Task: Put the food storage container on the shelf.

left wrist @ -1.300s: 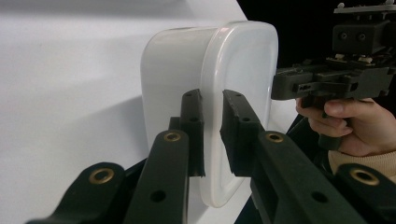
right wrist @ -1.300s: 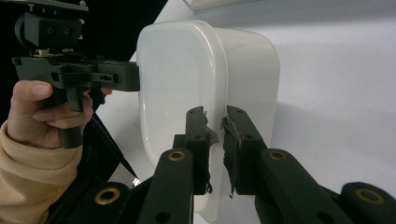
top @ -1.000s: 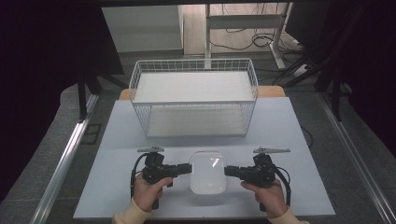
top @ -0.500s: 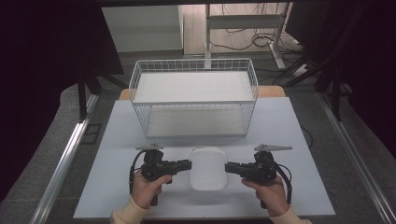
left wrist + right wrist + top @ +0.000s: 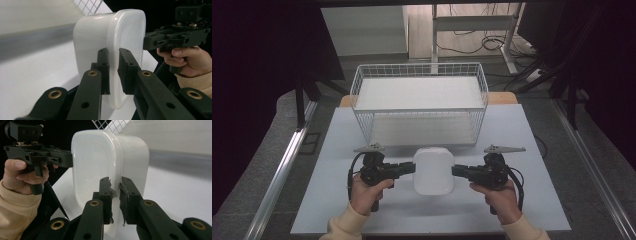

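Worktop (image 5: 337, 150): pale, rectangular, on a dark-floored area.

Left hand (image 5: 364, 192), cream sleeve: near-left of centre, holding the left gripper (image 5: 409, 169), which points right. In the left gripper view its jaws stand narrow, closed on the protruding rim of the white container (image 5: 433, 171), one jaw on each face of the rim.

White container: rounded-corner plastic tub, near centre of the worktop, between the two grippers and just near of the basket. Whether it rests on the worktop or is lifted clear cannot be told.

Wire basket (image 5: 419, 105): white, rectangular, at the far centre of the worktop.

Right hand (image 5: 499, 197), cream sleeve: near-right of centre, holding the right gripper (image 5: 457, 171), which points left. Its jaws stand narrow, clamped on the container's rim at the opposite side; the pads (image 5: 123, 195) look frayed.
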Action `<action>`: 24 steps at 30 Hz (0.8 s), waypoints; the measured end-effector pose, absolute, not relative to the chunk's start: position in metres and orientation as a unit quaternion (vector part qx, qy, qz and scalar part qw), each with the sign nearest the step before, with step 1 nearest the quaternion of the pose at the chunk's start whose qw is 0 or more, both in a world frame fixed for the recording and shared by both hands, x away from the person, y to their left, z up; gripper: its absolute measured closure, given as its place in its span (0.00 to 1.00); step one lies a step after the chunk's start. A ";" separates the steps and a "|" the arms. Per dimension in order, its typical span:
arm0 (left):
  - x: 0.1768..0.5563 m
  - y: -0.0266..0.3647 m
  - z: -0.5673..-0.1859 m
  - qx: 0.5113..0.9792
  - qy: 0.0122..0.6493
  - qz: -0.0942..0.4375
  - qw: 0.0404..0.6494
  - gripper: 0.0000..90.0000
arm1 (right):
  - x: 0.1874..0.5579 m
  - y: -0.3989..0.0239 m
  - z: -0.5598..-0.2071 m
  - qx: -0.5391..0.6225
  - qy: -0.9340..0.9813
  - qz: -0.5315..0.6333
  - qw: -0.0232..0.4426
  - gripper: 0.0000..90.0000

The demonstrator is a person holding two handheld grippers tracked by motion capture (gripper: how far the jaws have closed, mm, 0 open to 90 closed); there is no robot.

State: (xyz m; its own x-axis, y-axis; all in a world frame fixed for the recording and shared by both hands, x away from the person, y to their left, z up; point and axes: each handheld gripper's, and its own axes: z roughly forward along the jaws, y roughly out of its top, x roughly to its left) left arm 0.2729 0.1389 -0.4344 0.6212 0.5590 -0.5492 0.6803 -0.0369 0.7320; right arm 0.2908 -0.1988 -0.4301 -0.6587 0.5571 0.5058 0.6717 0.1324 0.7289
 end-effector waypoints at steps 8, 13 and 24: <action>0.285 0.138 -0.408 0.718 0.419 -0.036 0.554 0.89 | 0.301 -0.199 -0.404 -0.398 -0.752 -0.524 0.035 0.89; 0.298 0.141 -0.388 0.716 0.413 -0.028 0.563 0.89 | 0.311 -0.196 -0.382 -0.390 -0.752 -0.531 0.021 0.89; 0.322 0.151 -0.343 0.710 0.399 -0.010 0.580 0.89 | 0.335 -0.186 -0.334 -0.372 -0.751 -0.545 -0.005 0.89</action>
